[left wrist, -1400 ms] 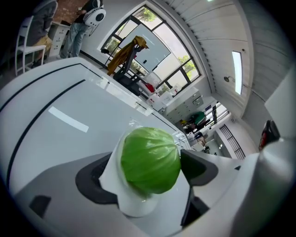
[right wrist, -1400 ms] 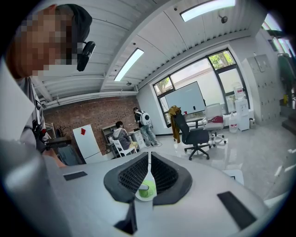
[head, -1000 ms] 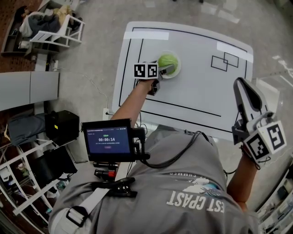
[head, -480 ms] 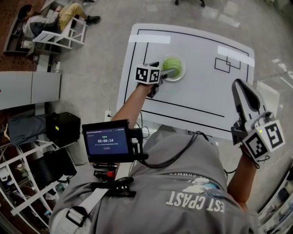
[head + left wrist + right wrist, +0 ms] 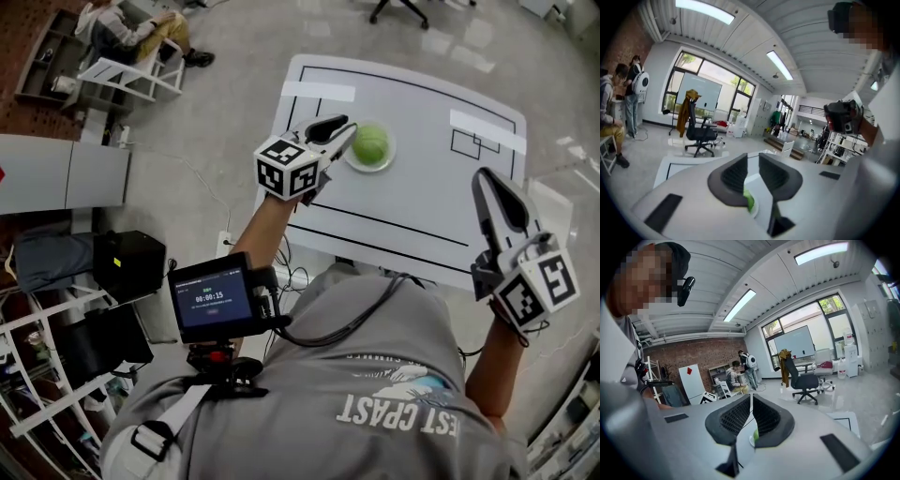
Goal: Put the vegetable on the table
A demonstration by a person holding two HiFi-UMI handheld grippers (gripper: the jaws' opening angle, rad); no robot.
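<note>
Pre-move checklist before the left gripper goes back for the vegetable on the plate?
1. Vegetable sits on plate, plate on table: ok.
2. Left gripper holds the vegetable: not ok. Its jaws have just been closing and nothing is between them.
3. Left gripper jaws wide enough for the vegetable: not ok, only a narrow gap.
4. Right gripper away from the plate: ok, well to its right, jaws together.
5. Bare table beside the plate for set-down: ok.
6. Vegetable's far side: cannot tell.
</note>
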